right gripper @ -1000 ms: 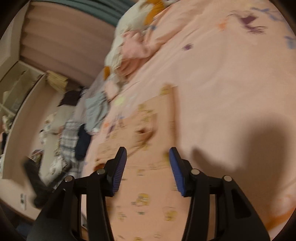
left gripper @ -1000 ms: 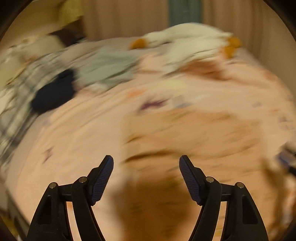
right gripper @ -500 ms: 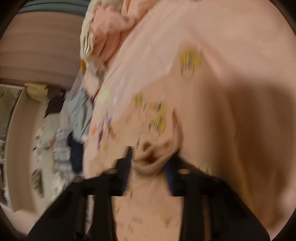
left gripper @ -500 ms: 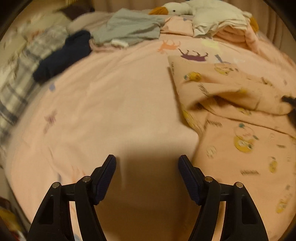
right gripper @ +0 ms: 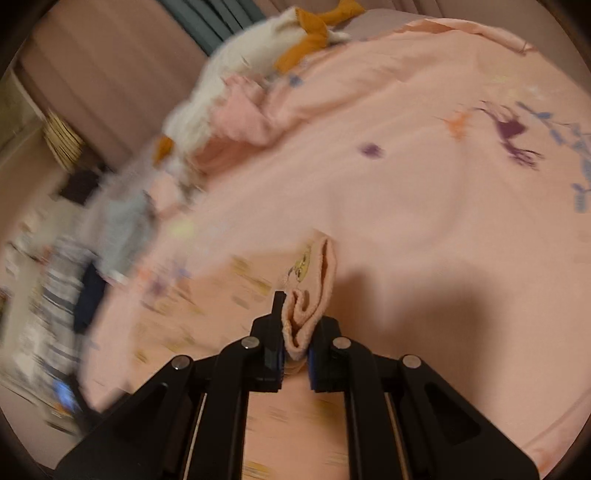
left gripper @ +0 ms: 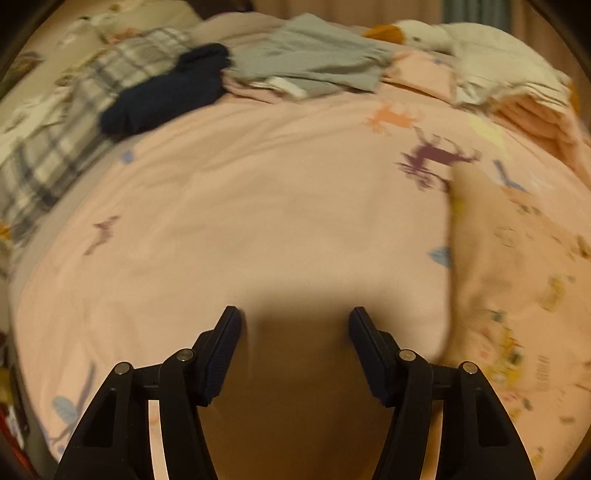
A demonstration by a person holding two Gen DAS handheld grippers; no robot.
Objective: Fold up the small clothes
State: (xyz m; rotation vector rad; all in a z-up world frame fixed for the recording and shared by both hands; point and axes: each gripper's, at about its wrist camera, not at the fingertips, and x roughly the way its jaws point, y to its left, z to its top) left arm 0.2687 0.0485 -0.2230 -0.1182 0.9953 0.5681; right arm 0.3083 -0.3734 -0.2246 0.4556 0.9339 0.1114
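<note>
The right gripper (right gripper: 295, 332) pinches a bunched edge of the peach printed garment (right gripper: 310, 295), its jaws nearly together with the cloth pressed between them. The garment spreads toward 8 o'clock across the pink bedspread (right gripper: 424, 192).

The left gripper (left gripper: 294, 325) is closing, jaws about half apart, nothing between them, over bare bedspread; the garment's edge runs at 3 o'clock. At 11 o'clock lie a navy garment (left gripper: 166, 96) and a grey garment (left gripper: 314, 62).

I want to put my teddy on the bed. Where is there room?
The bare pink bedspread is free, between the navy garment and the printed garment. The far edge is crowded: grey clothes, plaid fabric and plush duck.
</note>
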